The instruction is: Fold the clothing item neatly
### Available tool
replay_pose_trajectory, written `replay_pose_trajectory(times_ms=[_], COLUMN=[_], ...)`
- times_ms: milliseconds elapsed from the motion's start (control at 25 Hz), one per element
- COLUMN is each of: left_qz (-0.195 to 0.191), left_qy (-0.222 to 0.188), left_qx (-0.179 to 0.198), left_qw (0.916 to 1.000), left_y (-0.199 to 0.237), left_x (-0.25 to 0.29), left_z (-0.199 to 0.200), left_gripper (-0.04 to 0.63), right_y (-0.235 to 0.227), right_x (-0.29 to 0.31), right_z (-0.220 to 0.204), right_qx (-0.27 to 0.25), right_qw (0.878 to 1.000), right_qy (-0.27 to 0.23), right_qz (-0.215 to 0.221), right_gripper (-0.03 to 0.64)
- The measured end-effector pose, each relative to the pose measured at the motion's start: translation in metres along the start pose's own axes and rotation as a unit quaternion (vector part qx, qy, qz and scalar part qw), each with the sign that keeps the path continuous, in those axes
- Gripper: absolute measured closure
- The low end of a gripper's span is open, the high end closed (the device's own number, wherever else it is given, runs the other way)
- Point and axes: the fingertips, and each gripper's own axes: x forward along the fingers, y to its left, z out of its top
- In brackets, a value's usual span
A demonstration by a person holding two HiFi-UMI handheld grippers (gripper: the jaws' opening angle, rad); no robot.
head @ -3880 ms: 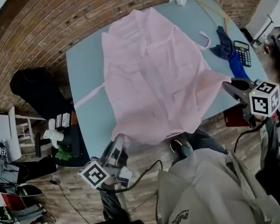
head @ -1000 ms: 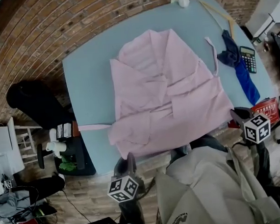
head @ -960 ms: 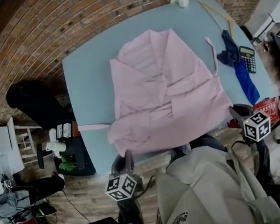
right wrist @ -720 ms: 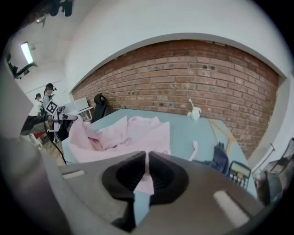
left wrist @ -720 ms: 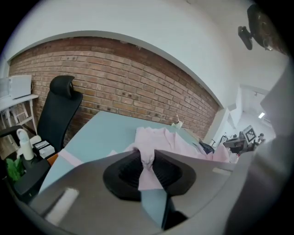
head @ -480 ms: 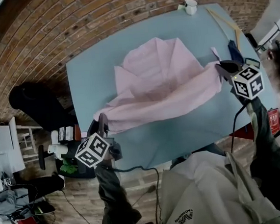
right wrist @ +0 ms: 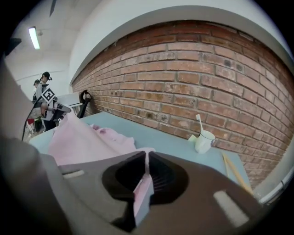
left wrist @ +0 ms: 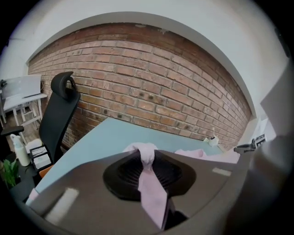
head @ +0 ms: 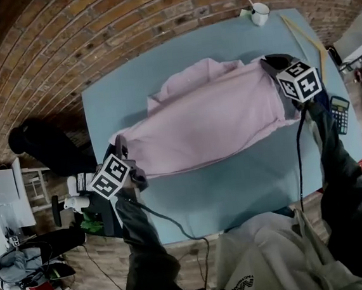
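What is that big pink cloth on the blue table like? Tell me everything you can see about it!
The pink garment is pale, thin, soft-looking cloth with light creases. It is doubled over into a long band stretched slantwise across the blue table, and crumpled layers peek out along its far edge. The left gripper pinches one end corner and the right gripper pinches the other, both shut tight on the cloth.

Table [head: 235,180]: light blue, rectangular.
Middle: pink garment [head: 210,119], spread in a long band from left to right.
Far right corner: white cup [head: 260,16].
Right edge: wooden stick [head: 304,33]; calculator [head: 341,113] nearer.
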Motion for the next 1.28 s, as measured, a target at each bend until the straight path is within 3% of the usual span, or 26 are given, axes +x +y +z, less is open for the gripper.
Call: replay_pose_trajectory(times_ms=[200,320,480,640,720,840,960,1160,1280], left_qz=[0.041,0.064,0.066,0.047,0.036,0.036,0.028,-0.024,-0.048], left_qy=[0.009,0.011,0.021,0.010,-0.008,-0.039,-0.056,-0.062,-0.058], left_qx=[0.003,0.013,0.031,0.054,0.052,0.055,0.060,0.074,0.081], left_qw=[0.9991,0.9978,0.9971,0.9974,0.9980,0.9971,0.9962,0.9950,0.9939], left_y=[0.011,0.016,0.014,-0.001,-0.009,-0.018,-0.030,-0.063,-0.077], left_x=[0.053,0.071,0.066,0.037,0.018,-0.019,-0.056,-0.099,-0.125], left_z=[0.000,-0.006,-0.017,-0.025,-0.031,-0.045,-0.063,-0.096,-0.121], left_gripper=[0.494,0.364,0.277,0.276,0.342,0.480,0.576,0.588,0.588], right_y=[-0.015,-0.019,-0.032,-0.031,-0.020,0.015,0.062,0.118,0.148], right_x=[0.063,0.078,0.064,0.005,-0.030,-0.076,-0.114,-0.167,-0.185], right_z=[-0.015,-0.020,-0.018,-0.023,-0.025,-0.037,-0.058,-0.084,-0.099], right_qx=[-0.021,-0.038,-0.028,-0.009,0.011,0.045,0.038,0.030,0.049], right_qw=[0.999,0.997,0.994,0.993,0.991,0.987,0.988,0.983,0.983], right_qy=[0.028,0.014,-0.033,-0.060,-0.088,-0.116,-0.117,-0.136,-0.138], right_qz=[-0.024,-0.063,-0.103,-0.102,-0.103,-0.099,-0.096,-0.123,-0.112], right_gripper=[0.598,0.564,0.523,0.562,0.615,0.615,0.615,0.615,0.615])
